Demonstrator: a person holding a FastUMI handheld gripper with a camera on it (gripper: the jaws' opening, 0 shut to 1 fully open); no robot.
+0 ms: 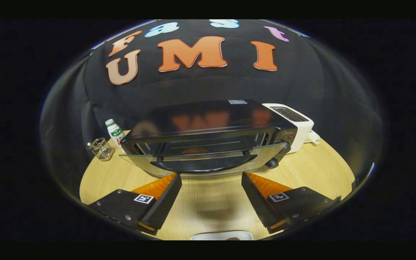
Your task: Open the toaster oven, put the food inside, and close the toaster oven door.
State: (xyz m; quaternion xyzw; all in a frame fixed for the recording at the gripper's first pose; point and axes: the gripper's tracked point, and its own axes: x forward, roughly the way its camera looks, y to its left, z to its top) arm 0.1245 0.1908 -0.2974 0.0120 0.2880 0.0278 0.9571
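Two fingers: your tool (211, 196) is spread wide and grasping nothing, with bare counter (312, 169) between the fingers.
Toaster oven: the toaster oven (208, 139) sits just ahead of the fingertips, mid-counter, its top glossy and reflective.
Door: the glass door (200, 151) hangs folded down roughly level, so you can judge the oven open already.
Handle: the dark curved handle (204, 164) runs along the door's front edge; take it at the middle when you close, since it is rigid and gives both fingers a bar to pinch.
Door handling: judge it stiff, hinged and fragile glass, so lift it smoothly and do not let it slam.
Food: something orange (193, 150) lies on the rack inside, possibly the food, though the glass blurs it too much to be sure.
Plate: a pale plate edge (222, 235) shows behind the fingers, nearest you.
Surface: light wood-grain counter, smooth, likely to let the oven slide if you push hard.
Room: a white toaster (294, 122) stands just right of the oven; a small bottle (115, 131) and a wire holder (101, 148) stand to its left.
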